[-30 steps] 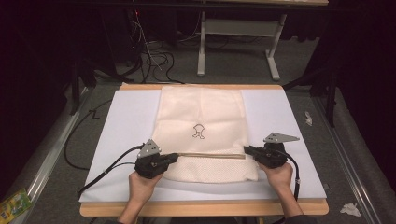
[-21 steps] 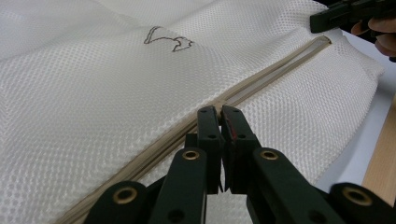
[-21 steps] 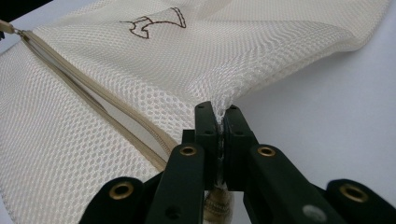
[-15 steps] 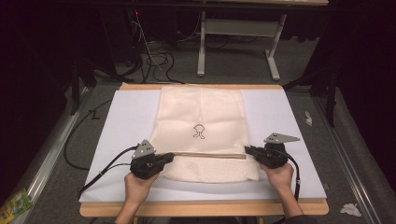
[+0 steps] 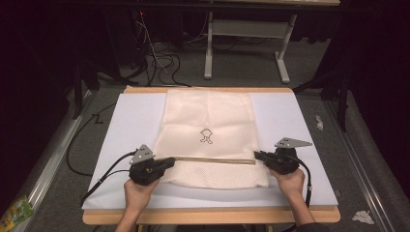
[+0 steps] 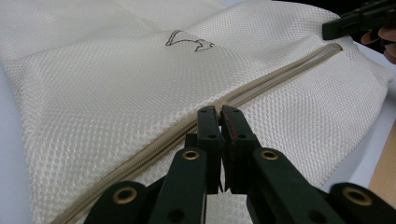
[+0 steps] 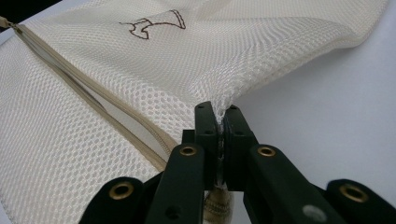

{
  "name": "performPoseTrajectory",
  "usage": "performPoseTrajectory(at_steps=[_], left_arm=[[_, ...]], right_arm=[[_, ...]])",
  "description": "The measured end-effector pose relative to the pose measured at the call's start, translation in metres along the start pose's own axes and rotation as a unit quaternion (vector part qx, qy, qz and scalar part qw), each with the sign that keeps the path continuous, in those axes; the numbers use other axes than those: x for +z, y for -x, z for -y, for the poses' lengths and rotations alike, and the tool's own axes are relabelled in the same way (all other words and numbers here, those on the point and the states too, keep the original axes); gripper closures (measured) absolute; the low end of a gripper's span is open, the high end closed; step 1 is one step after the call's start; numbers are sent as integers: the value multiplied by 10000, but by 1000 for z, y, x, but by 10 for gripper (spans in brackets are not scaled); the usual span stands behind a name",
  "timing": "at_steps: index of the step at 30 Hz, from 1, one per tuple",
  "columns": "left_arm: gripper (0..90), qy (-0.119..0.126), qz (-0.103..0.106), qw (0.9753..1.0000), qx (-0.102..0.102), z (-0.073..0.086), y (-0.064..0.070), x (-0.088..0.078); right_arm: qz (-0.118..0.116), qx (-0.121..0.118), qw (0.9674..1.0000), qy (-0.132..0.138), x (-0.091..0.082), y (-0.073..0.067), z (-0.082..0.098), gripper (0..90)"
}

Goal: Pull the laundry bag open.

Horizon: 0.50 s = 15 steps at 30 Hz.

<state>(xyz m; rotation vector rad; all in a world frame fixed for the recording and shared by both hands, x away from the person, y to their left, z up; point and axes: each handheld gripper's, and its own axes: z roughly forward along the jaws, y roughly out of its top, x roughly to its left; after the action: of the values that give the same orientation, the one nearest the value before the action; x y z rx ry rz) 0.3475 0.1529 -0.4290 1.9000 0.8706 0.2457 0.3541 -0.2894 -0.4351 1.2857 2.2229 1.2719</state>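
A cream mesh bag [image 5: 208, 116] with a small dark logo [image 5: 206, 136] lies flat on a white sheet [image 5: 130, 125]. A tan zipper [image 5: 212, 160] runs across its near part. My left gripper [image 5: 170, 162] sits at the zipper's left end. In the left gripper view its jaws [image 6: 220, 112] are pressed together right on the zipper [image 6: 280, 74]. My right gripper [image 5: 257, 155] is at the zipper's right end. There its jaws [image 7: 217, 109] pinch a bunched fold of mesh at the bag's edge, beside the zipper [image 7: 70, 77], whose tapes part slightly there.
The sheet covers a wooden table top [image 5: 208, 216]. Cables [image 5: 159, 63] and a metal table frame [image 5: 241, 34] stand on the floor beyond. Crumpled paper [image 5: 361, 216] lies at the right and a green packet [image 5: 17, 211] at the left.
My left gripper has slid a little to the left along the zipper line. The right gripper and the bag's far part have stayed put.
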Motion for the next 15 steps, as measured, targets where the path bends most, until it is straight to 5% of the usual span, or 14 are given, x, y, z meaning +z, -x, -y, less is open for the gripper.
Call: performPoseTrajectory(at_steps=[15], left_arm=[[872, 76, -84, 9999, -69, 2, -4, -6]], right_arm=[[2, -55, 10000, -46, 0, -1, -2, 883]])
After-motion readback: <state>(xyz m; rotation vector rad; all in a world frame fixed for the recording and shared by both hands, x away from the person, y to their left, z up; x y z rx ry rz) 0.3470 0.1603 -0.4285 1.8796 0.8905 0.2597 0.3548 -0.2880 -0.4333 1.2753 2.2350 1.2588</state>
